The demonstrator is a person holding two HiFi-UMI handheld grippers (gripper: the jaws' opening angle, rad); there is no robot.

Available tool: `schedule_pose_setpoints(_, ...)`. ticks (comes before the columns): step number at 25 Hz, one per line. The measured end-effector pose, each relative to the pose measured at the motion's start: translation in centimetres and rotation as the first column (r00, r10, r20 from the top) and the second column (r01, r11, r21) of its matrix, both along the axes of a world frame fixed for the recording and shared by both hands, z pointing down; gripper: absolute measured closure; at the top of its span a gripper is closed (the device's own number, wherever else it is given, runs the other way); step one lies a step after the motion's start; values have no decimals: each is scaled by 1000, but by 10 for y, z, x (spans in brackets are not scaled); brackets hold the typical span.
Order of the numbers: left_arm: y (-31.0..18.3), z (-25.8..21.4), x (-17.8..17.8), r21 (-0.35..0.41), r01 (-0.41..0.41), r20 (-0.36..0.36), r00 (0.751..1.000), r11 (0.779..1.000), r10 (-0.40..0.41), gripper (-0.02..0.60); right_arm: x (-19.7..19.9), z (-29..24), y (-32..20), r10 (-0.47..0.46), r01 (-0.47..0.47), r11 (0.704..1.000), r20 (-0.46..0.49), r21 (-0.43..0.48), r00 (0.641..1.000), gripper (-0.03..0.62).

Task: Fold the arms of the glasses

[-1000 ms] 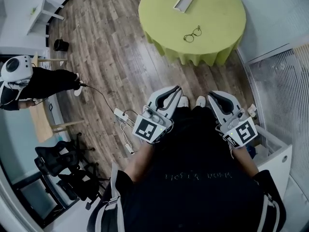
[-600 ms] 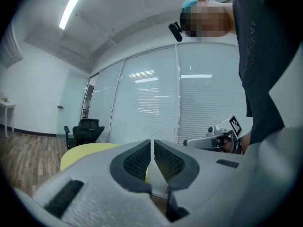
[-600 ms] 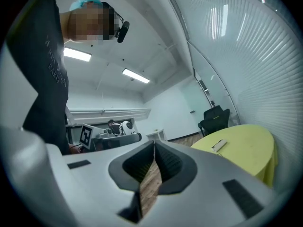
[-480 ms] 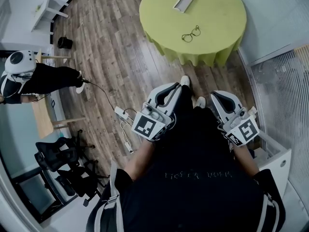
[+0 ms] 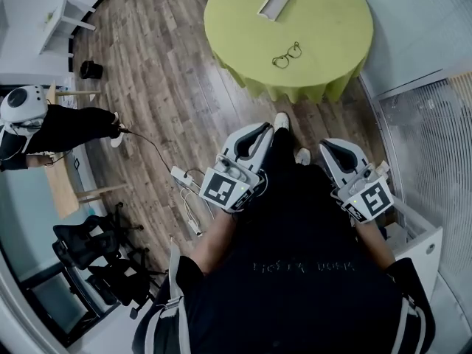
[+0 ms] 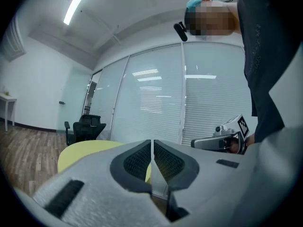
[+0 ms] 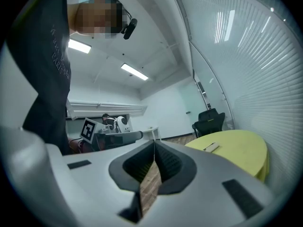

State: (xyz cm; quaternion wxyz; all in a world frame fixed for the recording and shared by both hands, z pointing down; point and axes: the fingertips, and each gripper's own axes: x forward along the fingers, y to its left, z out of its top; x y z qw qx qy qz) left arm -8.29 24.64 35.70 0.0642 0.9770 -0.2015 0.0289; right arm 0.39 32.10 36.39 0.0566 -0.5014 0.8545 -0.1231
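Glasses (image 5: 287,55) on the far round green desk (image 5: 332,28), white tray (image 5: 273,4) beyond, left tongs (image 5: 263,129) and right tongs (image 5: 329,145) closed on nothing — near the body, wood floor (image 5: 184,87) between, power strip (image 5: 181,174) left.

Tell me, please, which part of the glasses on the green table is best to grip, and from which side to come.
Probably the front frame near one lens of the glasses, coming down from above: they lie low on the round table, with nothing close by. That leaves the arms free to be folded. How the arms lie is too small to tell.
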Motion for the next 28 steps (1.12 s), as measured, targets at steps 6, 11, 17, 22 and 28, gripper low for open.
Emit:
schedule_pose_setpoints(6,-32,3,3,8,2,4,1000,1000,-2,548,2,11,-35,-19,19,998,12,-57,1000,563)
schedule_pose_setpoints(11,-73,12,2,-14,14,1,1000,1000,-14,548,1,19,-75,-45,44,995,-7,-86,999,563)
schedule_pose_setpoints(17,-134,12,8,-12,22,-4,1000,1000,-22,548,9,23,-137,-64,63,990,-4,-128,998,563)
schedule_pose_setpoints(22,-179,24,13,-42,10,2,1000,999,-10,548,16,33,-187,-45,46,985,11,-169,999,563)
schedule_pose_setpoints(28,-210,23,24,-56,-39,-23,999,998,38,548,24,35,-225,-12,18,977,27,-211,1000,563)
